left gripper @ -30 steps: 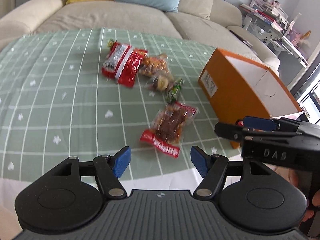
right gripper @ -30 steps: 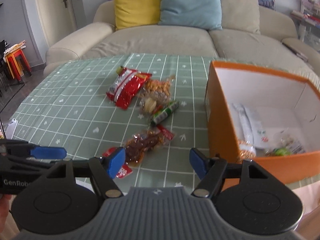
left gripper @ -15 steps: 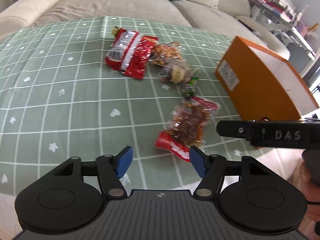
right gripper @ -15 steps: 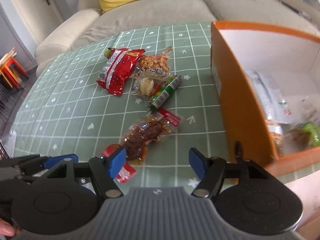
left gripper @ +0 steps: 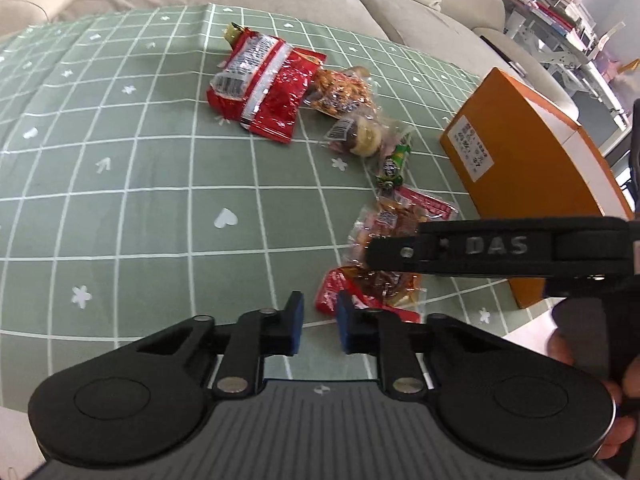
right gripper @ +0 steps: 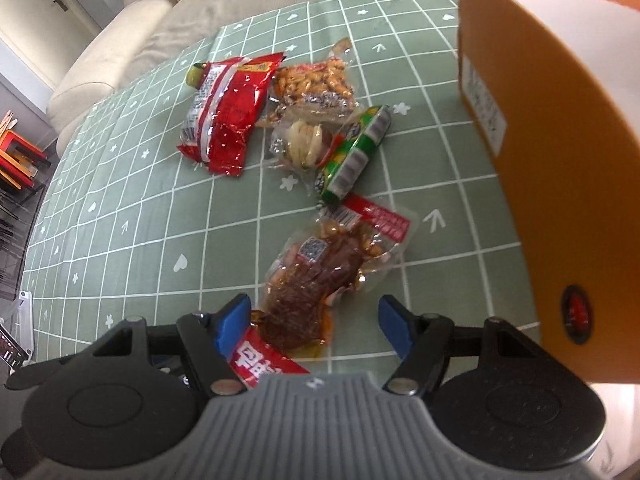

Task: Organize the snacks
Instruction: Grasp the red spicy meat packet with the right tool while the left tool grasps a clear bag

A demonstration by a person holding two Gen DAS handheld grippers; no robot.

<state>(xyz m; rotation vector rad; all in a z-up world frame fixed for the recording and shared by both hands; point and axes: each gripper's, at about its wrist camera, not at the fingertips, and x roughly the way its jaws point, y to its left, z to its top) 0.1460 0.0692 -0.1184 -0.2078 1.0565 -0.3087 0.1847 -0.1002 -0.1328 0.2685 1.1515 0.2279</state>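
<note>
Hovering right gripper (right gripper: 314,322), jaws apart, over meat pouch (right gripper: 316,276) lying beside orange box (right gripper: 560,160). Left gripper (left gripper: 318,324) nearly closed, empty. Pouch looks soft, slick; pinch the sealed edge.

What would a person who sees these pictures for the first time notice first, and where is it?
Probably the scattered snack packets on the green checked tablecloth: a shiny red bag at the far end and a clear pack of brown meat nearest, lying between the open right gripper's fingers. The tall orange box stands at the right edge, and the left gripper hovers nearby, its fingers close together.
</note>
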